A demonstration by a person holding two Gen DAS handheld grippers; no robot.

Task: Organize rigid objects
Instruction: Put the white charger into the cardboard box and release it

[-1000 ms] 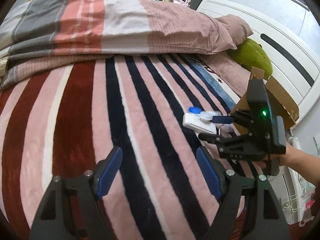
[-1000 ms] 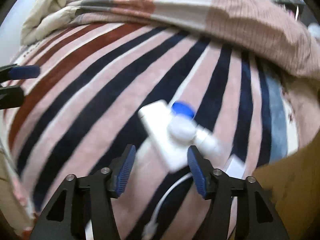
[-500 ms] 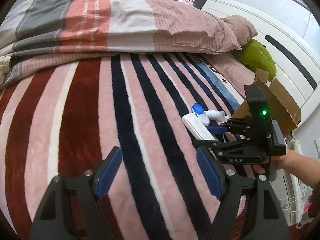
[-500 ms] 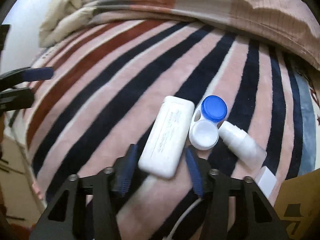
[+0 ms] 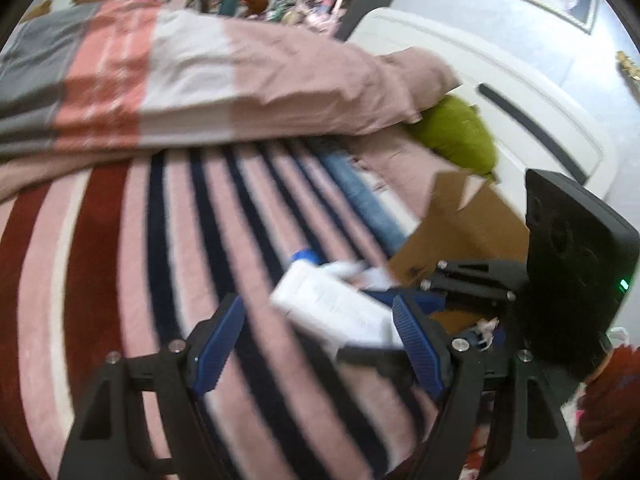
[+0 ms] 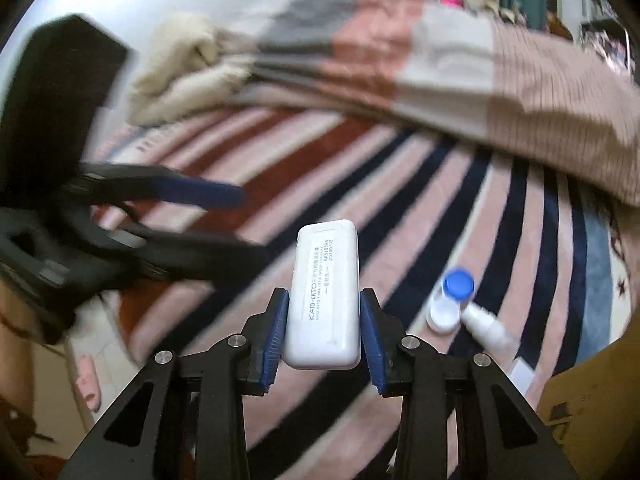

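Fingers of your right gripper clamp the white rounded plastic case by its long sides, raised off the striped plush blanket so it can travel. Its label reads "KATO-KATO"; the smaller print is unclear. Your left gripper hangs open nearby, empty. At right, a blue-capped lens case lies beside the brown cardboard box.

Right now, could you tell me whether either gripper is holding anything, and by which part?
The right gripper holds the white case by its long sides, near one end. The left gripper is open and holds nothing.
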